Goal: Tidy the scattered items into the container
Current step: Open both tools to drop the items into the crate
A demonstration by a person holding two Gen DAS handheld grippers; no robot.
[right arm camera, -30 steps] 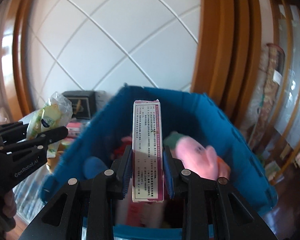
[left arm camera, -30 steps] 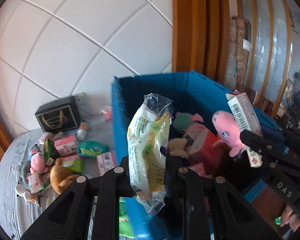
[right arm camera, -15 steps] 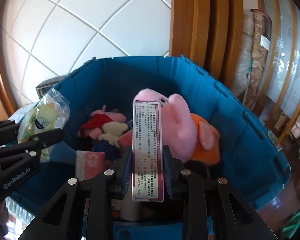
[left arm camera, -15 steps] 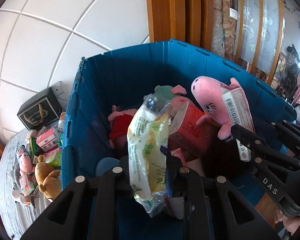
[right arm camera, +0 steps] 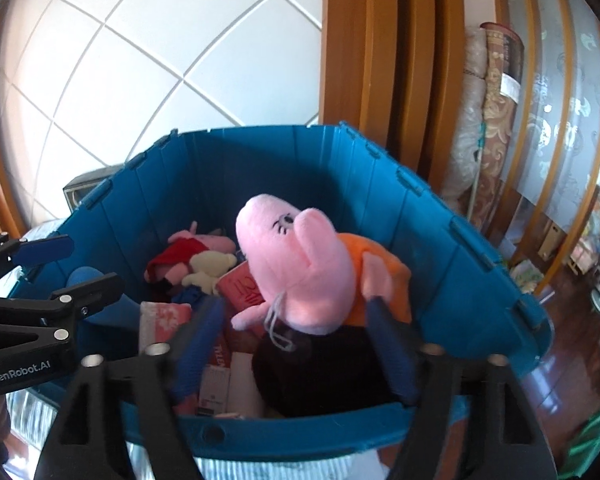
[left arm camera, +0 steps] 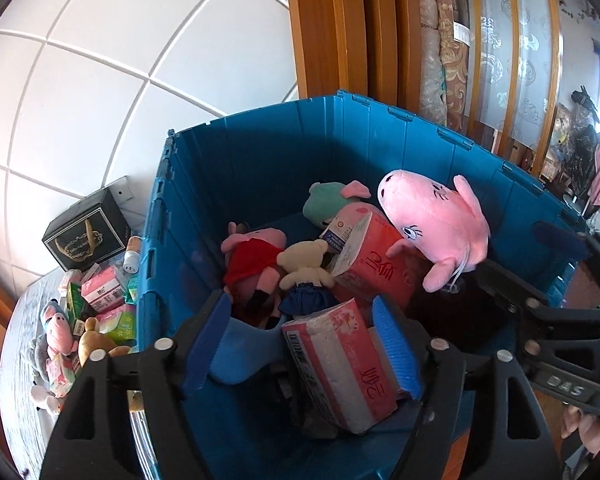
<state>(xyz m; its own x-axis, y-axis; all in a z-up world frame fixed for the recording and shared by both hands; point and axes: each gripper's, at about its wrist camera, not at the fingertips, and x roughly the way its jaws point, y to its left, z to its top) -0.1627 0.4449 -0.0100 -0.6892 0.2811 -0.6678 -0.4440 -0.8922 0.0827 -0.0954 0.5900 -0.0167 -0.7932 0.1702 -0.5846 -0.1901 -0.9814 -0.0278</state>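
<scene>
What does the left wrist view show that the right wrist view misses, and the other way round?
Left wrist only: scattered items left on the table beside the bin, and the tissue pack between the opening left gripper jaws, untouched. Right wrist only: the pig's orange shirt and the opening right gripper, nothing clamped. Both: blue bin, big pink pig plush, red-dressed plush.

white tiled wall [left arm camera: 100, 80], wooden door frame [right arm camera: 380, 80]
</scene>
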